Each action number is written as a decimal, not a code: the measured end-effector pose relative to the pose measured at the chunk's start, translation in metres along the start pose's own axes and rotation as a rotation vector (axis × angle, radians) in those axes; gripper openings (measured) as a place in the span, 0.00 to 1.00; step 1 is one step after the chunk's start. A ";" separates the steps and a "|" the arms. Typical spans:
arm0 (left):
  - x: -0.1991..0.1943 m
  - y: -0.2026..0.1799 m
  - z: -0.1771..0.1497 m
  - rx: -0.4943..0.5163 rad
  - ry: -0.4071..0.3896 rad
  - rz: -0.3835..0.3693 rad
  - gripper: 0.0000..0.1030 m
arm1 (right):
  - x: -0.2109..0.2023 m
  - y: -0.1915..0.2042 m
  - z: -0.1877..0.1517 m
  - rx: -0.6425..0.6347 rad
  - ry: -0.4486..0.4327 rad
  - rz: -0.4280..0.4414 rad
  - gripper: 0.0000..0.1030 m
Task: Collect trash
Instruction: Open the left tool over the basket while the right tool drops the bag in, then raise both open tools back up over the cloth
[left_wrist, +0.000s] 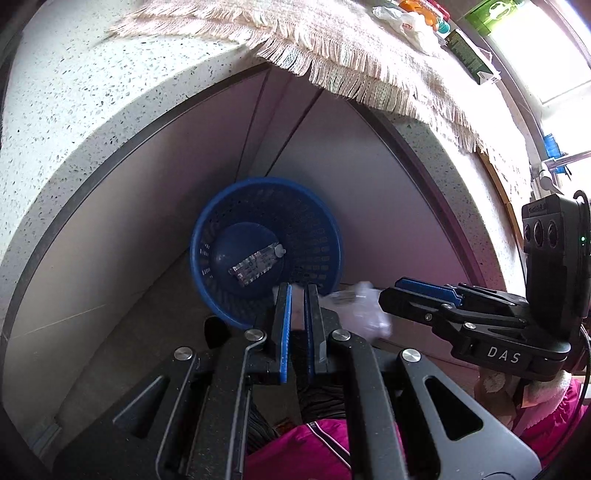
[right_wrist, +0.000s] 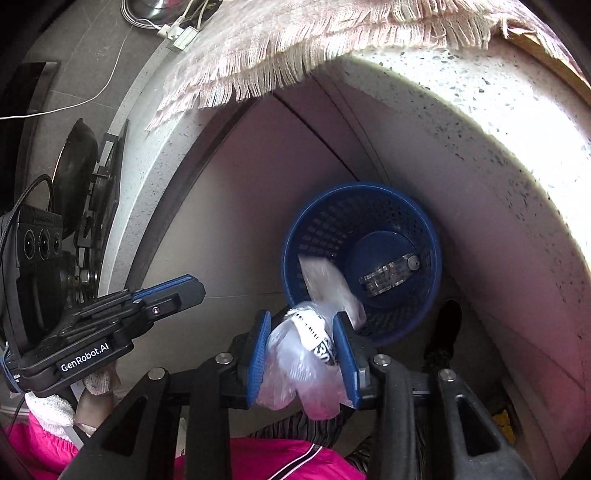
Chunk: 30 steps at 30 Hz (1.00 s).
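Right wrist view, left to right: the left claw (right_wrist: 192, 286) hangs beside with its fingers pressed nearly together, carrying nothing. Next, the right claw (right_wrist: 301, 354) pinches a crumpled clear plastic wrapper (right_wrist: 295, 365) just above the near rim of the blue basket (right_wrist: 432, 273), which stands on the floor under the speckled surface (right_wrist: 498, 155). A flat foil packet (right_wrist: 388, 277) lies inside. I judge the wrapper featherlight, soft and slippery; gripping its bunched middle seems safest. More trash (left_wrist: 402, 26) sits on the surface.
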<state>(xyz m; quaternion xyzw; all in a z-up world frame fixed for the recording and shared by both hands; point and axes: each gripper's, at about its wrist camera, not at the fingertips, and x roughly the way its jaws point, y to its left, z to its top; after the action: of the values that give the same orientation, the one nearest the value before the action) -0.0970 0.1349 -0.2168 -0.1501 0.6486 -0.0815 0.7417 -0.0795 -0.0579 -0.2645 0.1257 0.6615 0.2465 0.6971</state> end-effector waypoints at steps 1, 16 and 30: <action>-0.001 -0.001 0.000 0.002 -0.003 0.001 0.04 | -0.001 0.000 0.000 -0.001 -0.001 0.000 0.37; -0.031 -0.022 0.015 0.046 -0.105 0.045 0.08 | -0.054 0.009 0.008 -0.076 -0.117 -0.024 0.50; -0.061 -0.066 0.056 0.107 -0.238 0.070 0.42 | -0.136 0.003 0.032 -0.140 -0.285 -0.076 0.67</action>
<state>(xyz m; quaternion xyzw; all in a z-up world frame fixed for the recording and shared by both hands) -0.0462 0.0983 -0.1314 -0.0961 0.5555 -0.0719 0.8228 -0.0492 -0.1199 -0.1426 0.0855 0.5412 0.2452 0.7998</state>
